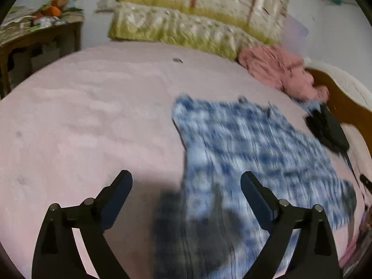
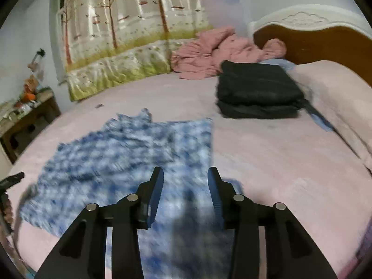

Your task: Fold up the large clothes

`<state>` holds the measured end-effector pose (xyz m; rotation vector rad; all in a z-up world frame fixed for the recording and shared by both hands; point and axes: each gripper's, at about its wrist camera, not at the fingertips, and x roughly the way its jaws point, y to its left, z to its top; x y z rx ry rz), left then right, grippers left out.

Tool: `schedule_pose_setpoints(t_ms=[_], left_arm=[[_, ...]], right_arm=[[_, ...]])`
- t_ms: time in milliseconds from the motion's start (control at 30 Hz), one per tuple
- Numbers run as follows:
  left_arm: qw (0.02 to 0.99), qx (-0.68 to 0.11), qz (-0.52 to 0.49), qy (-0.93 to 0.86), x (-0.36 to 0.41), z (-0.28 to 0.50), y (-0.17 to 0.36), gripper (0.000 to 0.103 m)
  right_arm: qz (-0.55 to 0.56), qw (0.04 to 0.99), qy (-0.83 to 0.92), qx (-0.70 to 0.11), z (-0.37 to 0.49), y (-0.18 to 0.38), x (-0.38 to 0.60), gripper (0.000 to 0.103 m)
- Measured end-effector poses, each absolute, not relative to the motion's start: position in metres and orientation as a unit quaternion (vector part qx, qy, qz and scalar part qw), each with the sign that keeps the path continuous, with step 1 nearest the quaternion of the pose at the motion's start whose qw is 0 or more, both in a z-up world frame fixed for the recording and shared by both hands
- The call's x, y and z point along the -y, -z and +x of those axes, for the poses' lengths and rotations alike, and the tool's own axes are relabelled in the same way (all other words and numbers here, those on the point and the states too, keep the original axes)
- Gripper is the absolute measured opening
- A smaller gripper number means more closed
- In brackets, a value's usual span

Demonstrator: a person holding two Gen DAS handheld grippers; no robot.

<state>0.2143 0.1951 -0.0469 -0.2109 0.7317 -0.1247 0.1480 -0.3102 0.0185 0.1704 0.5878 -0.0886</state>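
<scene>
A blue and white checked garment [image 1: 244,153] lies spread flat on the pink bed cover [image 1: 93,116], blurred by motion in both views. My left gripper [image 1: 186,179] hangs above its left edge, jaws wide apart and holding nothing. In the right wrist view the same garment [image 2: 130,153] fills the lower left. My right gripper [image 2: 185,174] floats above its near right part, jaws partly apart with nothing between the fingers. Both cast dark shadows on the cloth.
A stack of folded dark clothes [image 2: 258,93] sits near the headboard [image 2: 325,39], with a crumpled pink blanket [image 2: 220,53] behind it. A tree-print quilt [image 2: 130,41] leans on the wall. A cluttered wooden side table [image 2: 30,114] stands at the left.
</scene>
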Motion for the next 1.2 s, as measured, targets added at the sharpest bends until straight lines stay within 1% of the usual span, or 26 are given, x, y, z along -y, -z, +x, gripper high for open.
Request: schedule_pose_setpoints(t_ms=[100, 167, 200, 233, 267, 333, 400, 467, 500, 567, 667, 733, 867, 900, 933, 967, 1000, 1033, 1100, 1133, 1167, 1200], left_arm=[[0.910, -0.389, -0.114, 0.089, -0.191, 0.218, 0.065, 0.093], [0.903, -0.394, -0.134, 0.102, -0.187, 0.218, 0.077, 0.067], [0.907, -0.387, -0.130, 0.101, -0.184, 0.214, 0.081, 0.036], [0.916, -0.372, -0.118, 0.096, -0.180, 0.208, 0.081, 0.010], [0.924, -0.349, -0.116, 0.101, -0.179, 0.200, 0.078, 0.004], [0.945, -0.283, -0.119, 0.113, -0.182, 0.179, 0.063, 0.004], [0.963, -0.201, -0.118, 0.136, -0.182, 0.152, 0.043, 0.004], [0.970, -0.147, -0.116, 0.156, -0.180, 0.134, 0.030, 0.004], [0.974, -0.150, -0.097, 0.140, -0.174, 0.133, 0.025, 0.004], [0.975, -0.193, -0.058, 0.098, -0.164, 0.149, 0.027, 0.004], [0.966, -0.247, -0.039, 0.067, -0.156, 0.177, 0.044, 0.004], [0.957, -0.277, -0.051, 0.063, -0.159, 0.190, 0.056, 0.005], [0.946, -0.295, -0.106, 0.080, -0.179, 0.196, 0.067, 0.006], [0.945, -0.294, -0.110, 0.089, -0.181, 0.196, 0.067, 0.011], [0.946, -0.291, -0.106, 0.093, -0.181, 0.193, 0.066, 0.028], [0.950, -0.283, -0.097, 0.088, -0.181, 0.186, 0.064, 0.043], [0.958, -0.262, -0.089, 0.076, -0.179, 0.178, 0.059, 0.071], [0.967, -0.231, -0.082, 0.071, -0.177, 0.166, 0.053, 0.079], [0.978, -0.186, -0.060, 0.078, -0.168, 0.143, 0.040, 0.081], [0.981, -0.176, -0.043, 0.072, -0.163, 0.137, 0.035, 0.082], [0.984, -0.166, -0.024, 0.064, -0.155, 0.130, 0.030, 0.083], [0.986, -0.156, -0.008, 0.061, -0.146, 0.122, 0.026, 0.087]], right_arm=[[0.105, 0.949, 0.056, -0.292, 0.134, -0.010, 0.323, 0.046], [0.121, 0.946, 0.067, -0.293, 0.126, -0.005, 0.337, 0.048], [0.122, 0.944, 0.073, -0.297, 0.123, -0.002, 0.340, 0.048], [0.122, 0.943, 0.079, -0.301, 0.119, 0.001, 0.344, 0.048], [0.123, 0.941, 0.083, -0.305, 0.114, 0.005, 0.347, 0.048], [0.120, 0.940, 0.083, -0.309, 0.107, 0.010, 0.347, 0.048], [0.109, 0.943, 0.083, -0.305, 0.100, 0.014, 0.345, 0.048], [0.095, 0.946, 0.090, -0.295, 0.095, 0.018, 0.341, 0.048], [0.087, 0.947, 0.090, -0.297, 0.095, 0.021, 0.339, 0.048], [0.072, 0.943, 0.089, -0.312, 0.098, 0.030, 0.335, 0.048], [0.077, 0.939, 0.094, -0.321, 0.099, 0.039, 0.333, 0.048], [0.082, 0.939, 0.088, -0.322, 0.097, 0.042, 0.331, 0.048], [0.068, 0.940, 0.094, -0.321, 0.090, 0.043, 0.323, 0.048], [0.064, 0.941, 0.094, -0.318, 0.088, 0.042, 0.320, 0.048], [0.061, 0.943, 0.095, -0.313, 0.085, 0.042, 0.318, 0.048], [0.058, 0.945, 0.095, -0.307, 0.080, 0.041, 0.315, 0.052], [0.056, 0.947, 0.093, -0.303, 0.078, 0.041, 0.313, 0.054], [0.050, 0.949, 0.089, -0.299, 0.075, 0.040, 0.309, 0.057], [0.037, 0.951, 0.079, -0.296, 0.071, 0.039, 0.303, 0.058], [0.028, 0.952, 0.076, -0.294, 0.068, 0.038, 0.299, 0.062], [0.022, 0.953, 0.074, -0.292, 0.066, 0.037, 0.296, 0.071], [0.014, 0.955, 0.073, -0.287, 0.064, 0.036, 0.292, 0.075]])
